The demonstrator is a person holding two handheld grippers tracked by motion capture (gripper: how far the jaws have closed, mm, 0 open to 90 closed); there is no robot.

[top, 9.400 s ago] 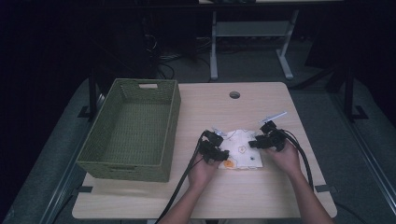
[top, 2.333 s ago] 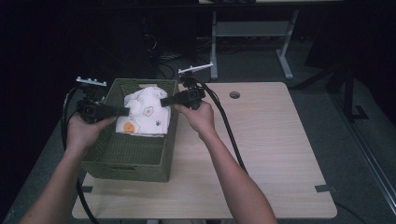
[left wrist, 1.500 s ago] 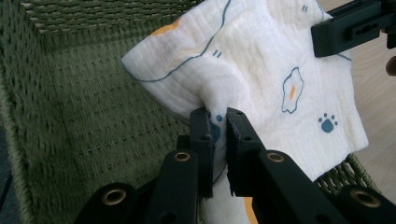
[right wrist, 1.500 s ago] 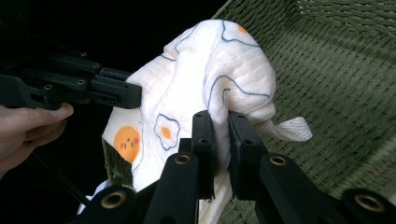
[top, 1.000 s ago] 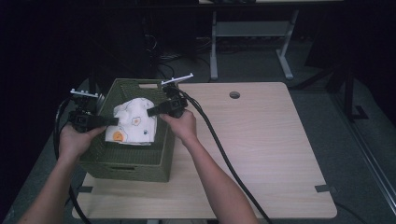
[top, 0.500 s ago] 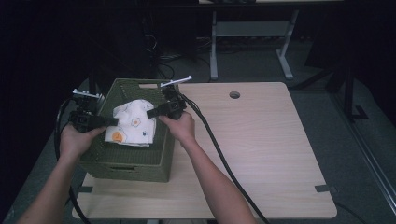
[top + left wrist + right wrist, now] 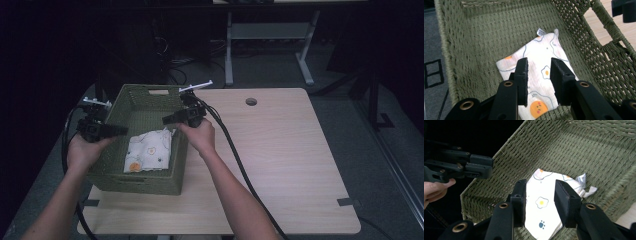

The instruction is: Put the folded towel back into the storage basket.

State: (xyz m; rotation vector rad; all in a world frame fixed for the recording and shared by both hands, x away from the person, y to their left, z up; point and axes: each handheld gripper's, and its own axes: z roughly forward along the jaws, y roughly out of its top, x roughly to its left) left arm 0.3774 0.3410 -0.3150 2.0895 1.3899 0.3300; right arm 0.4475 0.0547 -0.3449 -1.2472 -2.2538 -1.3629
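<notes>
In its own view the left hand-held gripper (image 7: 539, 75) has its jaws parted by a modest gap with nothing between them, held above a folded cloth (image 7: 541, 72) that lies on the floor of a green woven basket (image 7: 474, 50). The right hand-held gripper (image 7: 540, 197) is likewise parted and empty in its view, poised over the same cloth (image 7: 544, 205), whose label end curls up toward the right of that frame. In the high view the basket (image 7: 150, 182) sits at the left of the worktop (image 7: 290, 160), and the cloth (image 7: 148, 150), white with egg and paw prints, lies in the basket's lower right part, close to the near wall. The left hand (image 7: 85, 150) holds its hand-held gripper (image 7: 122, 131) at the basket's left rim, jaws pointing right over the edge. The right hand (image 7: 200, 137) holds its hand-held gripper (image 7: 166, 120) at the basket's right rim, jaws pointing left. Both forearms enter from the bottom of the frame, the left cut off at the lower left corner. Black cables trail from both across the worktop and off its left side. The surroundings beyond the worktop are dark and hard to make out.
</notes>
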